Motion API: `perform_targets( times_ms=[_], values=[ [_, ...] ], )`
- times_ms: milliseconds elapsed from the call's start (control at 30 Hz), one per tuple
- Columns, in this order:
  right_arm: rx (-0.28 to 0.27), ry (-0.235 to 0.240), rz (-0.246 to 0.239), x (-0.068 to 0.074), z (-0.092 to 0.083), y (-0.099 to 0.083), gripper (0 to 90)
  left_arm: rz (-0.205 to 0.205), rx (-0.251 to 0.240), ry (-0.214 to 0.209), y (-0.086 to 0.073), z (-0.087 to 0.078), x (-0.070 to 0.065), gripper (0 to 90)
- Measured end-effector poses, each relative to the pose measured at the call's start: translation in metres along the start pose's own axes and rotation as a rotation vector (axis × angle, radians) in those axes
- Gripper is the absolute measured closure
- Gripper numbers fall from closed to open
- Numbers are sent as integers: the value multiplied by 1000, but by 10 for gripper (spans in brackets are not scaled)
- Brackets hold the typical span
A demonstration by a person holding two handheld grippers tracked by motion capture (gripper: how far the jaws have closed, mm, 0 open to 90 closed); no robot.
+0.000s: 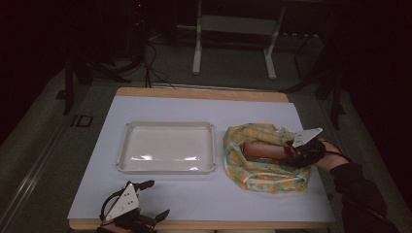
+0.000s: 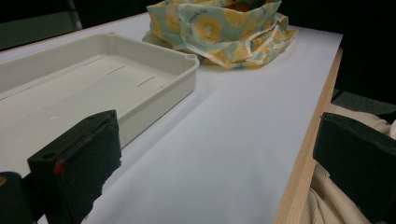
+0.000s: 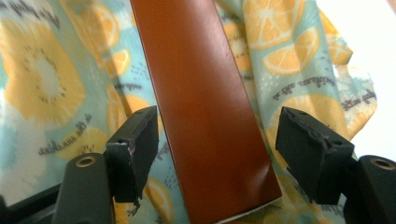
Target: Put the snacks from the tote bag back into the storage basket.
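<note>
Your right gripper (image 3: 212, 154) straddles the brown box (image 3: 205, 116) in the fruit-print bag (image 1: 265, 158), jaws apart; close squarely before lifting, while your left gripper (image 1: 151, 200) idles open.

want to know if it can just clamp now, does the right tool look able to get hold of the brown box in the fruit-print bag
Probably yes. The right tool already straddles the brown box, which lies exposed on the opened fruit-print bag. The jaws stand apart on either side with gaps showing, and nothing sits between them and the box.

brown box (image 3: 205, 116) between parted tongs (image 3: 217, 154), untouched, over fruit-print cloth (image 3: 51, 84)
</note>
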State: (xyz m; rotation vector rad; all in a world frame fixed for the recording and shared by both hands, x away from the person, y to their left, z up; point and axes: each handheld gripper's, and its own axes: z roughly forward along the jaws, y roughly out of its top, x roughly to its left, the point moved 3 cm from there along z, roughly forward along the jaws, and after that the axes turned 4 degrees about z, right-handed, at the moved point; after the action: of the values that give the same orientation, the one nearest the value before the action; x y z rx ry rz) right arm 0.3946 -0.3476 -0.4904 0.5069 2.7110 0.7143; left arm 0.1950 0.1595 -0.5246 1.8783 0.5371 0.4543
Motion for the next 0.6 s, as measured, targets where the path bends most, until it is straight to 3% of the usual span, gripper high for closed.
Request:
perform_targets(
  times_ms=[467, 600],
  values=[
    [148, 34, -83, -4, 11, 3, 344, -2, 7, -9, -1, 1, 0, 12],
    [161, 41, -97, -6, 14, 4, 350, -1, 7, -10, -1, 1, 1, 12]
  ],
)
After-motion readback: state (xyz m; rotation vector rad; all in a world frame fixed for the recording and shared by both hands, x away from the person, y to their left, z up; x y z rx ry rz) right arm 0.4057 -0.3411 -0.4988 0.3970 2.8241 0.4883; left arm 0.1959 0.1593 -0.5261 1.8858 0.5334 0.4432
